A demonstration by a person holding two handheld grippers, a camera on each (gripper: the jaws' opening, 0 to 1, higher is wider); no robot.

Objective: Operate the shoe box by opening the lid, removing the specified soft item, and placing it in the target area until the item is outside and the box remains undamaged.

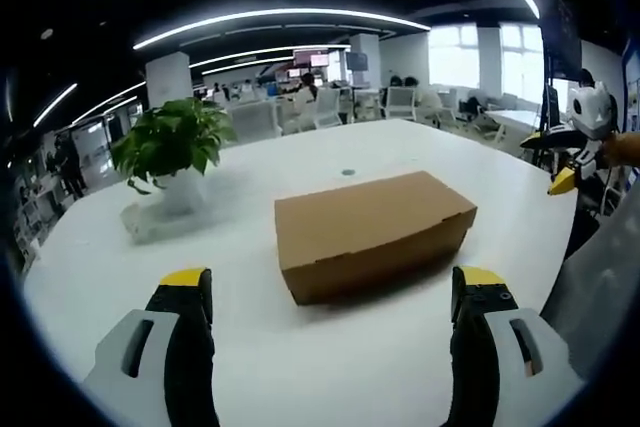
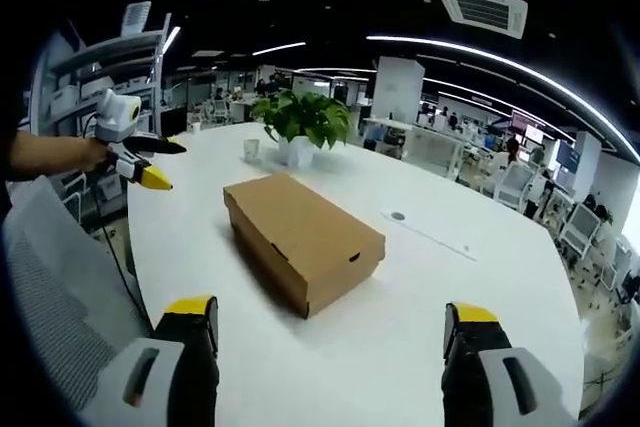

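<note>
A brown cardboard shoe box [image 1: 375, 232] lies flat on the white table [image 1: 350, 377] with its lid down. In the left gripper view my left gripper [image 1: 332, 282] is open, its yellow-tipped jaws wide apart just short of the box's near long side. In the right gripper view the shoe box [image 2: 300, 232] points one corner toward me, and my right gripper [image 2: 330, 309] is open in front of that corner, holding nothing. The right gripper [image 1: 572, 162] hangs off the table's right edge in a hand. The left gripper [image 2: 135, 162] hangs off the left edge. The soft item is hidden.
A potted green plant [image 1: 170, 147] stands on the table beyond the box, with a small cup [image 2: 250, 149] beside the plant [image 2: 300, 119]. A grey mesh chair [image 2: 50, 287] stands by the table edge. A round cable port [image 2: 397, 216] sits in the tabletop. Office desks and chairs fill the background.
</note>
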